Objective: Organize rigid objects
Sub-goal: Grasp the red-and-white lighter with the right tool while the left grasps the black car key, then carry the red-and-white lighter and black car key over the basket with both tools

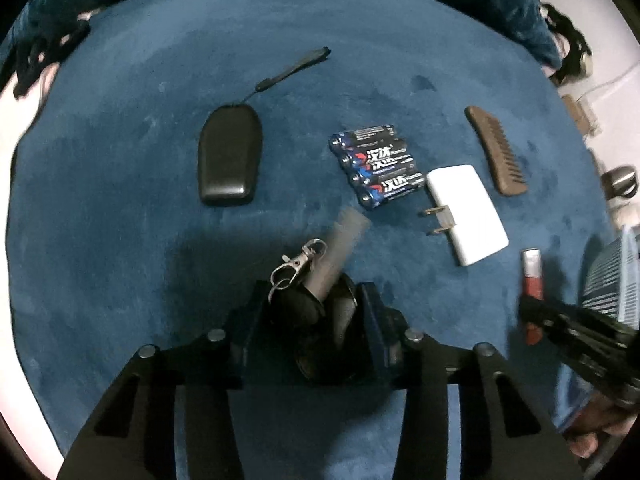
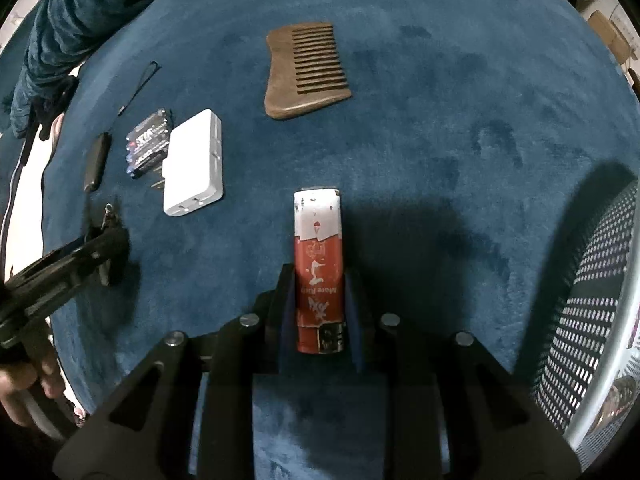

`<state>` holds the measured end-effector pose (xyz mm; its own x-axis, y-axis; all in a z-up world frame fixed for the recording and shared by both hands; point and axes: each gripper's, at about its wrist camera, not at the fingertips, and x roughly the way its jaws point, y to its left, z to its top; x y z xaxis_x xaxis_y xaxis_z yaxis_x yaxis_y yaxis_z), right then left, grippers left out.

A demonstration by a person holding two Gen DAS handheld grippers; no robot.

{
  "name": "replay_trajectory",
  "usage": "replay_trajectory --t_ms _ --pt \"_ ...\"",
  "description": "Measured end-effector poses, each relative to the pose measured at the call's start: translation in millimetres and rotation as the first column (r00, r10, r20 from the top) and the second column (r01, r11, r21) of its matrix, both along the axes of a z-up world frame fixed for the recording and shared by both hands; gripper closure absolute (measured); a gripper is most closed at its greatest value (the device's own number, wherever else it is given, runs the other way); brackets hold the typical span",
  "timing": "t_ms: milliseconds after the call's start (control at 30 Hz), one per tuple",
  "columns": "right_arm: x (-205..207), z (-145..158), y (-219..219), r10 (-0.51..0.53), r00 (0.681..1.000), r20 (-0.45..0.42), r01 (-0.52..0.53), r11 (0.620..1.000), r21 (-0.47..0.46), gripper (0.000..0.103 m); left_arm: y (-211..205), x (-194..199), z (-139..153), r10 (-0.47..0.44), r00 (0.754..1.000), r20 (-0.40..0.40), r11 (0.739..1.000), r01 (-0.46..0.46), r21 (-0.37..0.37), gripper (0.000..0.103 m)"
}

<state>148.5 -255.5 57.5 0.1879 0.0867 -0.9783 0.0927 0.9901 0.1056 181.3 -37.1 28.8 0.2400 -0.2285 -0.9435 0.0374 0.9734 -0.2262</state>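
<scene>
My left gripper (image 1: 316, 300) is shut on a dark keychain item (image 1: 320, 308) with a grey tube (image 1: 340, 248) and a metal clasp (image 1: 296, 266), just above the blue cloth. My right gripper (image 2: 318, 292) is shut on a red and white lighter (image 2: 319, 264); it also shows in the left wrist view (image 1: 532, 276). On the cloth lie a pack of batteries (image 1: 376, 168), a white plug adapter (image 1: 466, 212), a brown wooden comb (image 1: 498, 152) and a black fob with a strap (image 1: 230, 160). The comb (image 2: 306, 70), adapter (image 2: 196, 164) and batteries (image 2: 148, 142) also show in the right wrist view.
A white perforated basket (image 2: 592, 300) stands at the right edge of the blue cloth (image 2: 440, 120); it shows at the right in the left wrist view (image 1: 612, 280). Dark blue fabric (image 2: 80, 8) is bunched at the far left. The left gripper (image 2: 100, 248) shows at the left.
</scene>
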Motion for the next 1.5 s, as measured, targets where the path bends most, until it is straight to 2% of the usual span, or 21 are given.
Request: replay_trajectory --t_ms 33,67,167,433,700,933,1500 --pt "4.1 0.0 0.2 0.001 1.0 -0.001 -0.001 1.0 -0.003 0.078 2.4 -1.9 1.9 0.002 1.0 -0.005 1.0 -0.002 -0.028 0.065" --pt "4.3 0.6 2.3 0.004 1.0 0.001 -0.004 1.0 -0.011 0.079 4.4 -3.7 3.8 0.004 1.0 -0.004 0.999 -0.004 -0.043 0.072" --pt "0.3 3.8 5.6 0.02 1.0 0.02 -0.019 1.0 -0.023 0.079 10.3 -8.1 10.2 0.024 1.0 0.001 0.998 -0.024 -0.064 0.073" --pt "-13.3 9.3 10.0 0.022 0.999 0.037 -0.022 1.0 0.015 0.08 7.3 -20.8 14.8 0.032 0.999 0.024 0.998 -0.031 -0.048 0.073" --pt "-28.1 31.2 4.8 0.01 0.996 0.087 -0.014 0.999 0.046 0.08 8.8 -41.0 34.7 0.036 0.997 0.07 0.998 -0.033 -0.044 0.073" --pt "-55.6 55.5 0.3 0.002 0.99 0.143 -0.011 0.998 0.066 0.08 -1.8 -61.0 62.7 0.037 0.991 0.127 0.998 -0.031 -0.046 0.073" --pt "-74.7 105.6 0.7 -0.015 0.97 0.242 -0.009 0.995 0.097 0.08 -16.1 -101.0 141.8 0.023 0.974 0.224 0.999 -0.017 -0.032 0.073"
